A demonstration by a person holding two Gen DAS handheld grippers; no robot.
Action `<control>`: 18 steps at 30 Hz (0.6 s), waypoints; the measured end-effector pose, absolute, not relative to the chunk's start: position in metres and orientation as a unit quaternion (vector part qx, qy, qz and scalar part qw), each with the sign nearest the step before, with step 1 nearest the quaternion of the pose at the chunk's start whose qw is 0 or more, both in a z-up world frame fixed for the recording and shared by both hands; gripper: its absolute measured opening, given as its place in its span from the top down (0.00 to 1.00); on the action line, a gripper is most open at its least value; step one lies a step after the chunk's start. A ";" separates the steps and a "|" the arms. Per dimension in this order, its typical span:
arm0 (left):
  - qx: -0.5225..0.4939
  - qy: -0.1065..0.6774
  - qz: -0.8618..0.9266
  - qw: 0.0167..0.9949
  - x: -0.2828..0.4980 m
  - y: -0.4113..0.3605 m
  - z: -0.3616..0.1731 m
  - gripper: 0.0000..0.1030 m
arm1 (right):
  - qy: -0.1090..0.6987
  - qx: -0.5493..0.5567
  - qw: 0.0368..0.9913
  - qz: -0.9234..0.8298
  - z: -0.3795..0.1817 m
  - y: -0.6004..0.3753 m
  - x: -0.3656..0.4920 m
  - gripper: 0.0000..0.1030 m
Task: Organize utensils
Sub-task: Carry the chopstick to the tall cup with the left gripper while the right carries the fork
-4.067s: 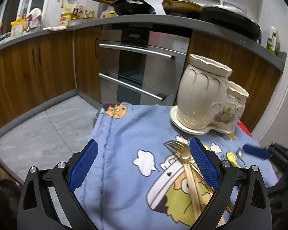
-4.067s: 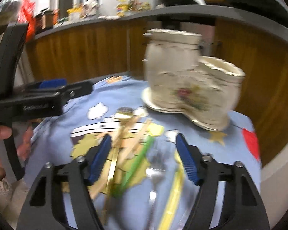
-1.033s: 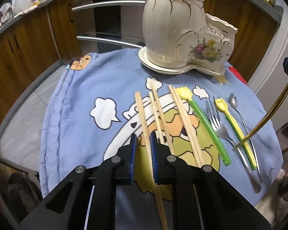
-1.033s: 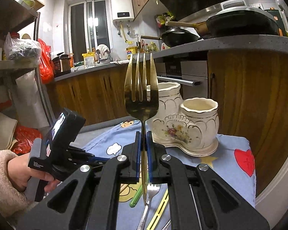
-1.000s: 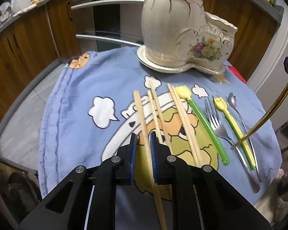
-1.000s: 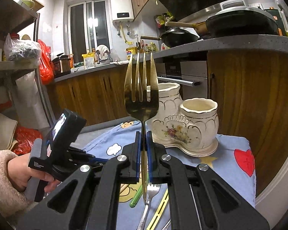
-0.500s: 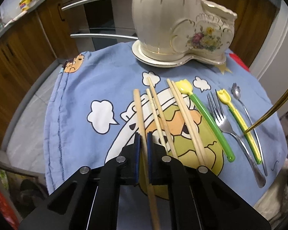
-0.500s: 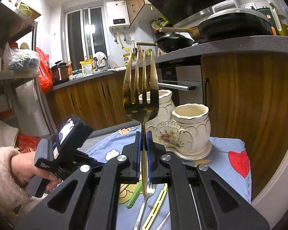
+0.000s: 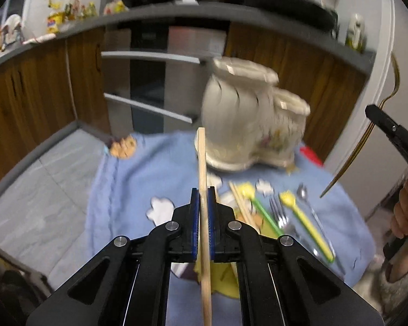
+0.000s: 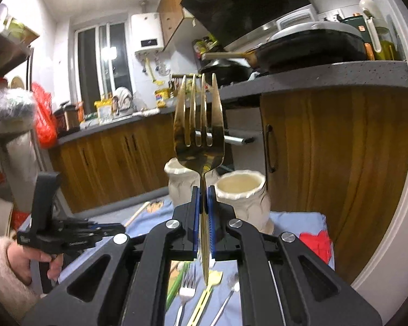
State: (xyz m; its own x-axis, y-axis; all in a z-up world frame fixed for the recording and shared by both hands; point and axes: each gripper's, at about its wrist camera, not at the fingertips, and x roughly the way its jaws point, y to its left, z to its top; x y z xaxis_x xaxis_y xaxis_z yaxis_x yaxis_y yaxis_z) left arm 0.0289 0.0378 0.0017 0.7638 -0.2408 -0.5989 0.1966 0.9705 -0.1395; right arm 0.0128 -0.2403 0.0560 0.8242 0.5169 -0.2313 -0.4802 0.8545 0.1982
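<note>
The left gripper (image 9: pixel 203 190) has its jaws clenched on a wooden chopstick (image 9: pixel 202 163), lifted clear of the blue cloth (image 9: pixel 138 174) with its tip pointing toward the cream holder (image 9: pixel 239 125) at the worktop's far edge. The right gripper (image 10: pixel 203 190) clamps the handle of a gold fork (image 10: pixel 199 133), prongs upright. More chopsticks (image 9: pixel 240 203), a steel fork (image 9: pixel 278 212) and a yellow spoon (image 9: pixel 302 212) lie on the cloth near the right edge.

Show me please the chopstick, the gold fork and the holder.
chopstick (image 9: pixel 201 163): left wrist view, upper shaft above the pads.
gold fork (image 10: pixel 200 152): right wrist view, base of the tines.
holder (image 9: pixel 236 114): left wrist view, taller pot's wall.
</note>
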 end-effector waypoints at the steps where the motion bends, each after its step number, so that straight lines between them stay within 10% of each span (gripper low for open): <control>1: -0.041 0.310 -0.121 0.942 0.030 0.039 0.007 0.94 | 0.134 0.072 0.954 0.258 0.062 -0.242 0.017 0.94; 18: -0.069 0.132 -0.160 0.976 0.091 0.013 0.099 0.94 | 0.061 0.088 0.970 0.218 0.114 -0.238 0.072 0.94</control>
State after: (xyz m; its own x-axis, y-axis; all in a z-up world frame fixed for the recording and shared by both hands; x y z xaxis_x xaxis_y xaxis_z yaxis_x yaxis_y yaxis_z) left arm 0.0910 0.0131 0.0994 0.9141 -0.3302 -0.2354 0.2938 0.9393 -0.1770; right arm 0.0723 -0.2376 0.1140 0.8972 0.4345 -0.0793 -0.4131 0.8891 0.1972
